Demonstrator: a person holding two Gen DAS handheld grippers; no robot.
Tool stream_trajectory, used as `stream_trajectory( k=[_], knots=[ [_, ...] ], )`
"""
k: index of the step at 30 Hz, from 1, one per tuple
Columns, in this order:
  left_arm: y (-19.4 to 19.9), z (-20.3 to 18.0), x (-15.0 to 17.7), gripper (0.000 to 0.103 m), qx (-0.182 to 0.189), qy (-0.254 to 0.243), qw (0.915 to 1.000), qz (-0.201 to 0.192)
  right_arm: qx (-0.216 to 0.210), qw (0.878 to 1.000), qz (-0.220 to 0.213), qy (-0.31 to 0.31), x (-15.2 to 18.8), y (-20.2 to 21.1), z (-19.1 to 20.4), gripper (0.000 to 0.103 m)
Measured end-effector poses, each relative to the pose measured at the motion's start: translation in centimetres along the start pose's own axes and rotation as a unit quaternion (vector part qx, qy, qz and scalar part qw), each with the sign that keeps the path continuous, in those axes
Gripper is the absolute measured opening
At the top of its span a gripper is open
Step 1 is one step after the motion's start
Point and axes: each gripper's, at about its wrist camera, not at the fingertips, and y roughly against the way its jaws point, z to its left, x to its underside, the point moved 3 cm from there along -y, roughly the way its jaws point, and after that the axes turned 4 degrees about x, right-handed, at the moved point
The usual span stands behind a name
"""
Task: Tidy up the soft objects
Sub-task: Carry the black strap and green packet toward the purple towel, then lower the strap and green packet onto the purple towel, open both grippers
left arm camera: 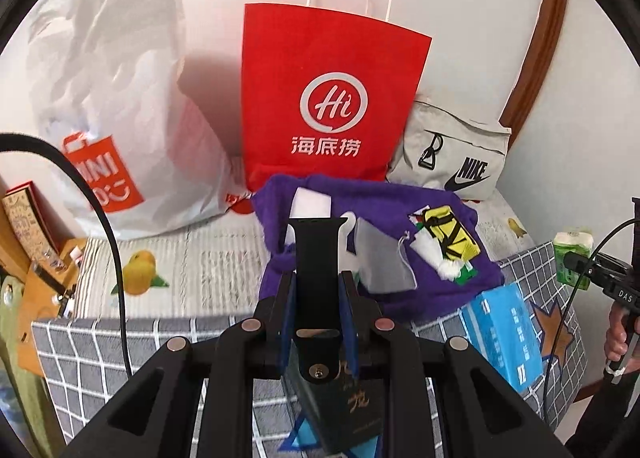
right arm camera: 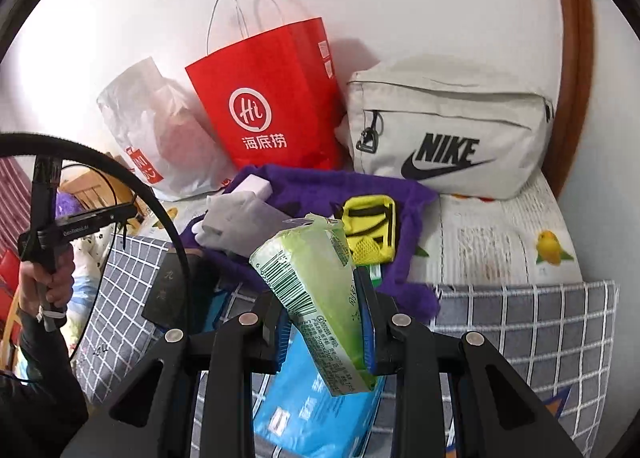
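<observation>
White wall backs a bed covered in a fruit-print sheet, with a grey checked blanket at its near edge. Against the wall stand a white plastic shopping bag, a red paper bag with white handles and a pale grey zip pouch. In front of them lies a purple towel carrying a small yellow mesh pouch and a grey cloth bag. The left gripper is nearly closed, clamping a black strap that stands upright between its blue pads. The right gripper is pressed onto a green tissue pack, held tilted above a blue tissue pack lying on the blanket. A dark booklet lies below the left gripper.
</observation>
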Motion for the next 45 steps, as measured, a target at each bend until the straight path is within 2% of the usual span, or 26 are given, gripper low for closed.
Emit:
stream_trajectory(
  k=[6, 22, 31, 37, 45],
  knots=[
    [-2.1, -0.9, -2.2, 0.020, 0.007, -0.014, 0.9999, 0.003, 0.004, 1.000, 0.009, 0.026, -1.9, -2.0, 1.2, 0.028],
    [-7.9, -3.4, -6.6, 0.020, 0.037, -0.021, 0.9988, 0.024, -0.022, 0.998, 0.035, 0.047, -7.0, -8.7, 2.5, 0.028],
    [-10.0, -4.2, -8.0, 0.020, 0.046, -0.021, 0.9980, 0.038, -0.036, 0.996, 0.066, 0.044, -7.7, -12.3, 2.4, 0.028],
    [-12.7, -5.6, -8.3, 0.020, 0.051, -0.033, 0.9961, 0.064, -0.036, 0.993, 0.097, 0.054, -7.1, -15.0, 2.7, 0.028],
    [-17.4, -6.7, -7.6, 0.020, 0.039, -0.046, 0.9916, 0.115, -0.035, 0.987, 0.142, 0.061, -6.0, -19.3, 3.2, 0.028]
  ],
)
